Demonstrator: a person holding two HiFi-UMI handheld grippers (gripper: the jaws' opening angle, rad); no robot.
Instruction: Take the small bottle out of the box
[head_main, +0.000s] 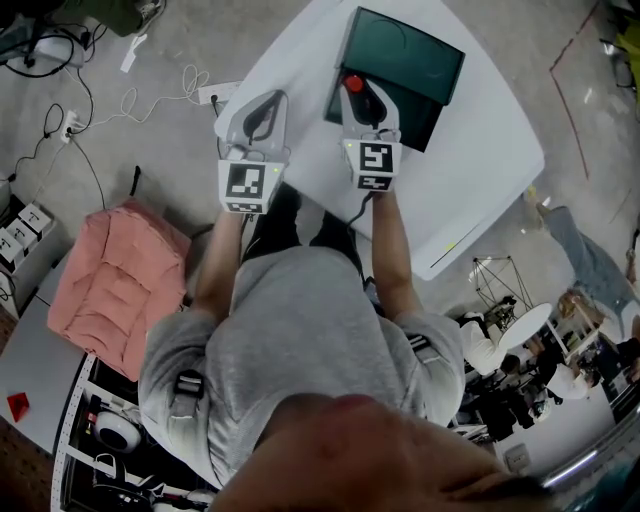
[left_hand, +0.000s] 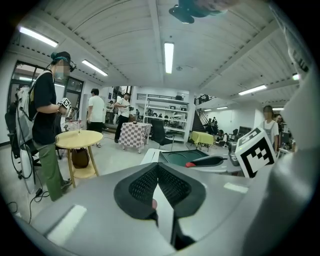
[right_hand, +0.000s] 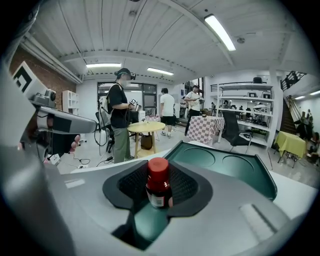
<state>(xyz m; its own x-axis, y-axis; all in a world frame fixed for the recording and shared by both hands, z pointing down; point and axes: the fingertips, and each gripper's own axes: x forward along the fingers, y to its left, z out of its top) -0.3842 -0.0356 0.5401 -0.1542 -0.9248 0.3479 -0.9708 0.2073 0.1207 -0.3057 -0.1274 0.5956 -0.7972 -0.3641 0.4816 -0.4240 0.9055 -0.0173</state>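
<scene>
The small bottle (right_hand: 159, 186), dark with a red cap (head_main: 353, 83), stands upright between the pads of my right gripper (right_hand: 160, 190), which is shut on it. In the head view this gripper (head_main: 356, 88) is over the near left corner of the dark green box (head_main: 412, 62). The box's green inside (right_hand: 235, 167) with its round recesses lies just beyond the bottle. My left gripper (head_main: 262, 112) hovers over the left edge of the white table (head_main: 490, 150). Its pads (left_hand: 172, 186) meet at the tips with nothing between them.
A pink cushion (head_main: 115, 285) and cables with a power strip (head_main: 70, 125) lie on the floor to the left. Further out in the room stands a round wooden table (right_hand: 146, 127) with people beside it. The table's front edge is close to the person's body.
</scene>
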